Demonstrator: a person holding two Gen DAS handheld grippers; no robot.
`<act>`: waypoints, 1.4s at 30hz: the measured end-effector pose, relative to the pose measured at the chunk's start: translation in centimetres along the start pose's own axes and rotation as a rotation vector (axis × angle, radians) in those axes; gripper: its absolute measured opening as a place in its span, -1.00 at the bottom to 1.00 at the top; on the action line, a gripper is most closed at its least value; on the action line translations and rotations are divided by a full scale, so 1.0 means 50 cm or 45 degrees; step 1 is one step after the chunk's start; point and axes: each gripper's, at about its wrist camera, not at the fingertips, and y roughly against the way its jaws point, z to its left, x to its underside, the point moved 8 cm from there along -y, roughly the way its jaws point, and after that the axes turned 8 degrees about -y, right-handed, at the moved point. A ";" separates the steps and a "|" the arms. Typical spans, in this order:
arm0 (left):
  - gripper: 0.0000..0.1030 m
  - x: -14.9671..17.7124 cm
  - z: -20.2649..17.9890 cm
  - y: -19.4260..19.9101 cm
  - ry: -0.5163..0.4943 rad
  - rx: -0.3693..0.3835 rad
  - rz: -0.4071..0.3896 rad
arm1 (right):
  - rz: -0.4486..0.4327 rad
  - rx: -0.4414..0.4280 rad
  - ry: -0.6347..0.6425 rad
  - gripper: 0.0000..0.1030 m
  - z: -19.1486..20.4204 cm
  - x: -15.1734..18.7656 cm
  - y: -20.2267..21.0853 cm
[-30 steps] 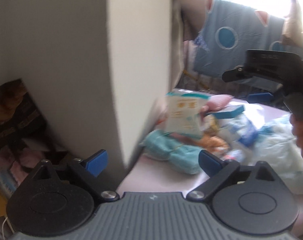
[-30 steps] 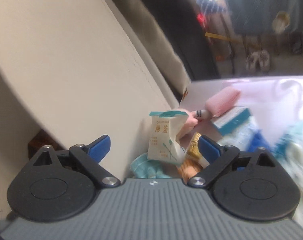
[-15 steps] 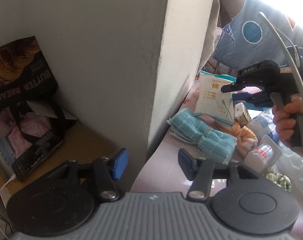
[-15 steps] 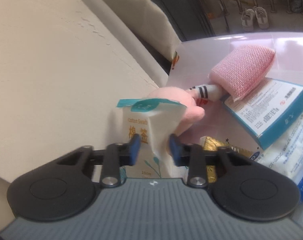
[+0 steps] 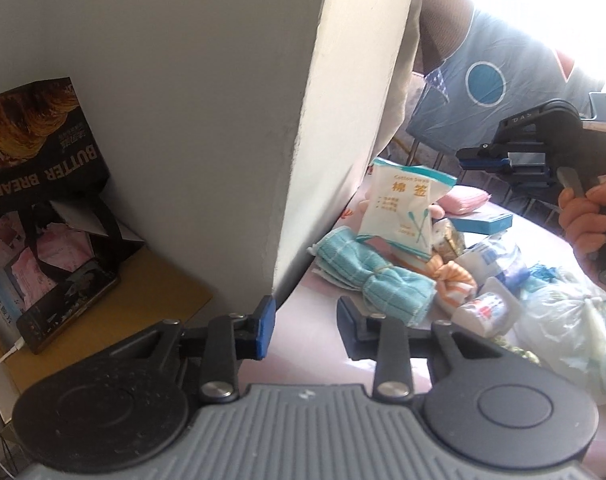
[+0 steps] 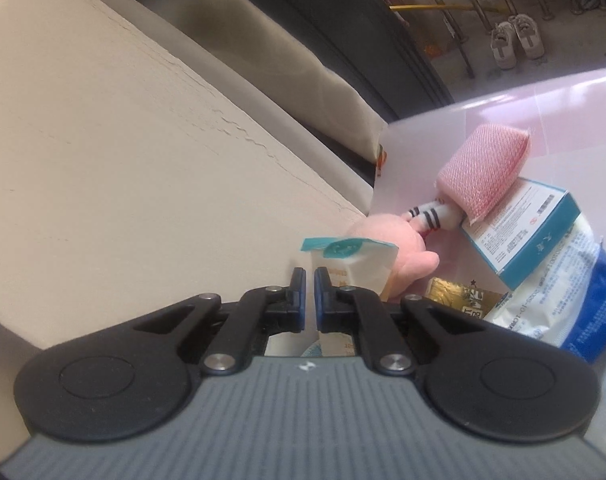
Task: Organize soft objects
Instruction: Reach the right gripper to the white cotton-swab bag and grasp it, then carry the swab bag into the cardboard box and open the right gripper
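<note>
So there's a pink tabletop [image 5: 315, 344] shoved against a white wall corner [image 5: 335, 128], with a heap of soft stuff on it, and the person has 2 handheld claws over it. The right gripper [image 6: 309, 300] is clenched all the way with nothing in it; the white cotton-swab packet with the teal top [image 6: 345, 264] stands just beyond its fingertips, leaning on a pink plush toy [image 6: 387, 252], not pinched. From the left camera that same gripper hangs up above the pile, well clear of the packet. The left gripper [image 5: 305, 330] is closing too, jaws still a bit apart and nothing between them but bare table; the rolled teal checked cloth tied in the middle [image 5: 367, 276] lies just ahead of it. A pink mesh sponge [image 6: 483, 168] and a teal-and-white carton [image 6: 531, 228] sit further back. My read: this is the very start, nothing sorted yet. Next move probably needs a claw reopened and brought around the packet or the cloth roll.
</note>
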 end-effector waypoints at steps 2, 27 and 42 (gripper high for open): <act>-0.33 0.001 -0.004 0.008 0.001 0.007 -0.006 | 0.004 0.026 0.015 -0.85 0.003 0.003 0.012; 0.57 0.030 0.020 -0.041 -0.022 -0.038 -0.034 | 0.116 0.212 0.185 -0.47 -0.039 0.043 -0.202; 0.33 0.000 -0.019 0.032 0.014 0.140 -0.068 | 0.082 -0.038 -0.061 -0.48 -0.025 0.095 0.194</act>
